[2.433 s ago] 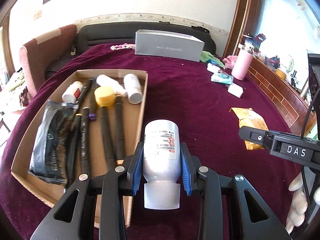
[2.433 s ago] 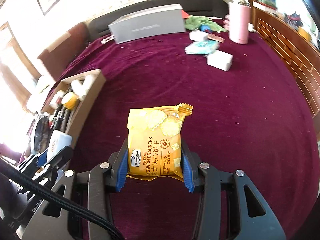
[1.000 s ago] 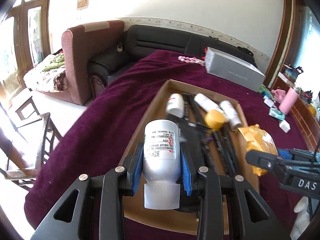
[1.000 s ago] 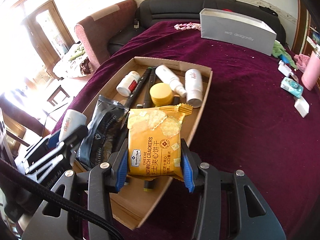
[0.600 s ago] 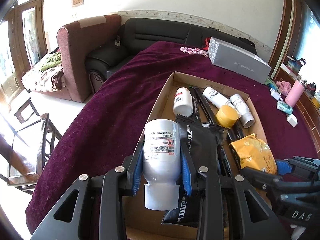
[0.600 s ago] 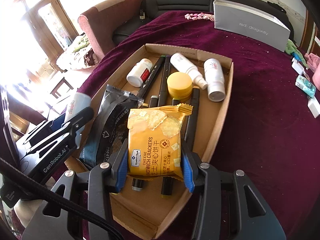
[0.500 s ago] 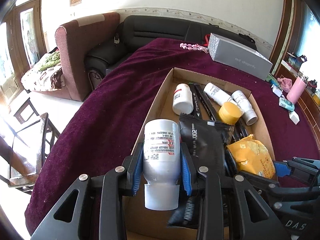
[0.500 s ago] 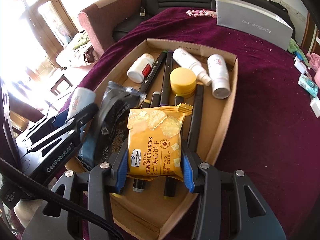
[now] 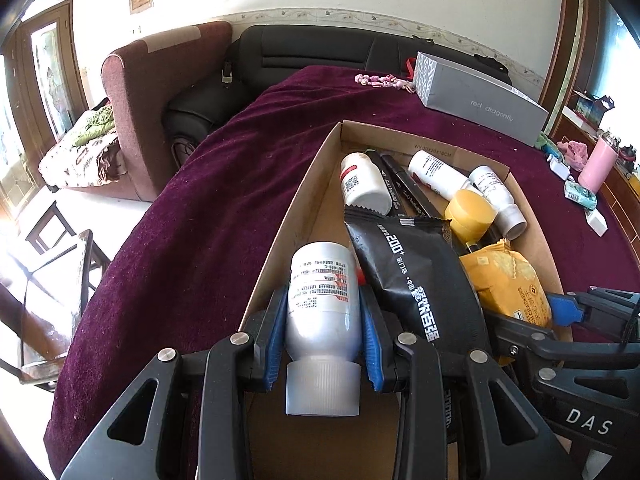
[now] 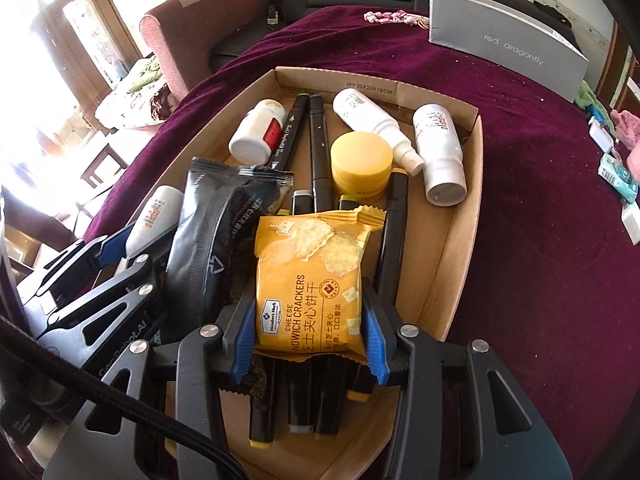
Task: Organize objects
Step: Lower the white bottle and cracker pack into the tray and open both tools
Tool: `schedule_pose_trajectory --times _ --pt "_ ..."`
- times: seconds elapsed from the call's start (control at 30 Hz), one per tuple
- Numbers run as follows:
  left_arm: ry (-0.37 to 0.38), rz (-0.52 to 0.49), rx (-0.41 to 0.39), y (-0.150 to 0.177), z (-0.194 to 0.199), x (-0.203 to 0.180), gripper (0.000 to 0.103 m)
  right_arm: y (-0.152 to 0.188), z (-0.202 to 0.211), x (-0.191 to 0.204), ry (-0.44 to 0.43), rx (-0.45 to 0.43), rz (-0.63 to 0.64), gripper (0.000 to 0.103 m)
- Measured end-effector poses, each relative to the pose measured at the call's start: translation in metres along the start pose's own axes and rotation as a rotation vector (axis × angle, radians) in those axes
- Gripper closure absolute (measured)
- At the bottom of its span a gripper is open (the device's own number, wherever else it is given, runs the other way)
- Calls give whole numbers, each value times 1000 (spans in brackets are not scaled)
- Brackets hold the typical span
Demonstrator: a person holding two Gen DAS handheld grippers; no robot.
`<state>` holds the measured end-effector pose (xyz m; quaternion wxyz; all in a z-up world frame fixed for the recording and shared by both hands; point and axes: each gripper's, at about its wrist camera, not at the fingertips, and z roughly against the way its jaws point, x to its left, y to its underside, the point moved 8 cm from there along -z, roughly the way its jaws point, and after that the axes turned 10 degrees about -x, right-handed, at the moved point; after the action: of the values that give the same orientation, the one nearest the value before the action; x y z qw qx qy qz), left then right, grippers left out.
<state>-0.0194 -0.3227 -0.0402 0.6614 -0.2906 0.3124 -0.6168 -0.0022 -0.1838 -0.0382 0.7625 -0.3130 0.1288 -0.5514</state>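
My left gripper (image 9: 322, 340) is shut on a silver-white bottle (image 9: 323, 304), held over the left side of the open cardboard box (image 9: 304, 196). My right gripper (image 10: 310, 344) is shut on a yellow cheese cracker pack (image 10: 312, 280), held over the black markers (image 10: 318, 152) in the box (image 10: 460, 248). The box also holds a black pouch (image 10: 216, 240), a yellow jar (image 10: 362, 162) and white bottles (image 10: 376, 124). The left gripper with its bottle (image 10: 154, 216) shows at the left of the right wrist view. The cracker pack (image 9: 508, 284) shows in the left wrist view.
The box lies on a table with a maroon cloth (image 10: 560, 220). A grey carton (image 10: 508, 44) stands at the back. A pink tumbler (image 9: 598, 164) and small packets (image 10: 618, 176) lie at the far right. An armchair (image 9: 160, 92) and sofa stand beyond the table's edge.
Both grippers have moved lower and closer over the box, each still holding its item. The box contents look larger and nearer.
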Motion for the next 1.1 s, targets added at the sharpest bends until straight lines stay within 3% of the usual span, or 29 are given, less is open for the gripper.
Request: schedule_pose_trajectory --times 0.5,0.57,0.7,1.1 --pt "18 60 16 -1 2 5 73 -1 0 1 -11 -10 -18 54" --pt "18 72 1 -4 7 6 71 0 3 4 -22 -13 -18 54" --pt "8 76 -49 -15 25 8 58 -1 11 8 -41 -30 -10 54" --pt "-6 16 -119 -28 72 -12 57 2 50 8 -69 -93 -29 54"
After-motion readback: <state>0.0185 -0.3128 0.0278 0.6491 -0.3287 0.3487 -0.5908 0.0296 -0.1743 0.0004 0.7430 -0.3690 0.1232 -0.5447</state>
